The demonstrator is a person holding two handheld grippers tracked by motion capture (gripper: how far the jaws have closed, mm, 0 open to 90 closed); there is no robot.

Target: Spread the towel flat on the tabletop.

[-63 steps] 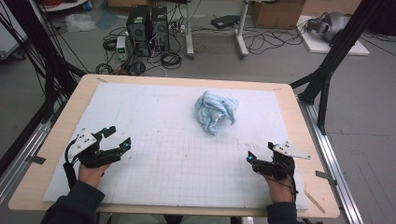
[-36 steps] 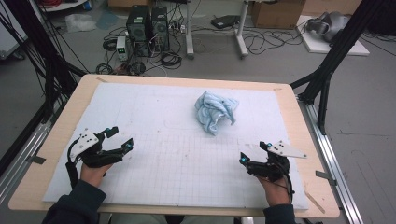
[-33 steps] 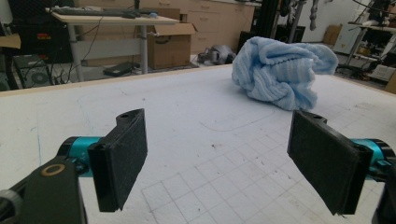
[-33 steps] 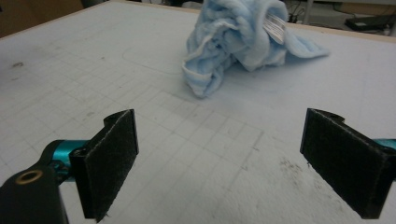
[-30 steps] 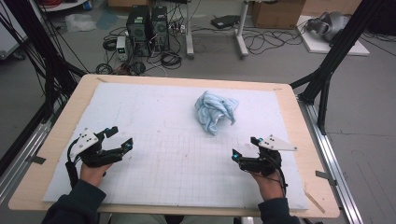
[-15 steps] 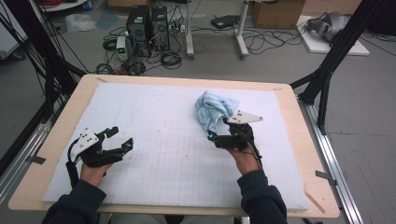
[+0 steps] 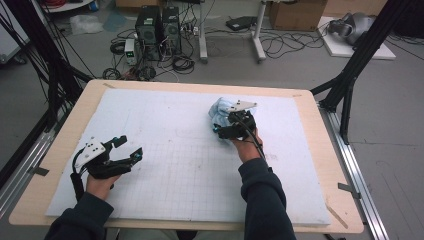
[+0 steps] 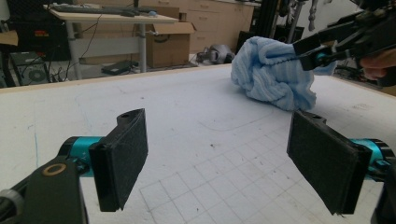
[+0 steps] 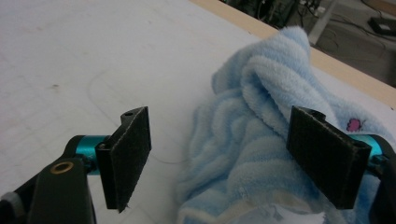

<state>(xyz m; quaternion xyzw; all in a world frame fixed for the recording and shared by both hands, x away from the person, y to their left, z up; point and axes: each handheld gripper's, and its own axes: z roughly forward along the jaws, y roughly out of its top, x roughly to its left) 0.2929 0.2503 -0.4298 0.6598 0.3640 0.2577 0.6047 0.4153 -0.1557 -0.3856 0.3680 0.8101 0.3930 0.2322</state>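
Right gripper (image 7: 223, 131), jaws spread and unclenched over the crumpled blue towel (image 9: 261, 154), hides its near side from above.

grey floor (image 7: 400, 165) lies beyond the wooden surface (image 7: 310, 150). computer towers (image 7: 159, 27), tangled cables (image 7: 290, 45) and a cardboard box (image 7: 295, 12) sit there.

White gridded mat (image 7: 165, 150) covering light wooden tabletop (image 7: 320, 150). Beyond far edge: two black PC towers (image 7: 159, 25) on grey floor, tangled cables (image 7: 177, 62) beside them, cardboard box (image 7: 295, 12) further right. Black frame struts (image 7: 352, 70) at right, metal rail (image 7: 357, 170) along table's right side.
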